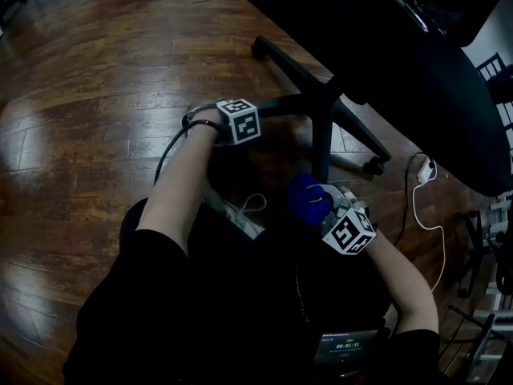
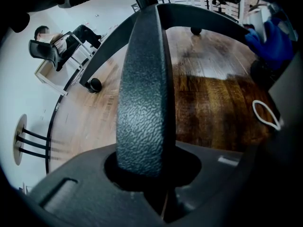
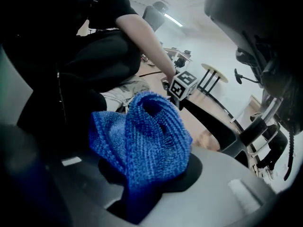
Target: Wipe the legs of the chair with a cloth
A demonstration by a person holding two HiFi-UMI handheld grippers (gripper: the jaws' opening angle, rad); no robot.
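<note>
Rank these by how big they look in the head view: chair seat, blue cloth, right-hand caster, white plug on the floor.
1. chair seat: by far the largest, and it sits nearer the camera than the rest.
2. blue cloth.
3. caster and white plug: they look about alike, so they are not ranked.

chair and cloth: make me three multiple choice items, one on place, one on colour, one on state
1. Where does the left claw sit?
A on a chair leg
B on the seat
C on the floor

2. What colour is the cloth?
A red
B blue
C white

3. How is the right claw?
A open and empty
B shut on the cloth
C shut on a chair leg

Key:
1 A, the left gripper view shows the leg running straight into the claw.
2 B, the knit is plainly blue in the right gripper view.
3 B, the cloth's lower end is pinched in the claw, with the rest bunched above.
</note>
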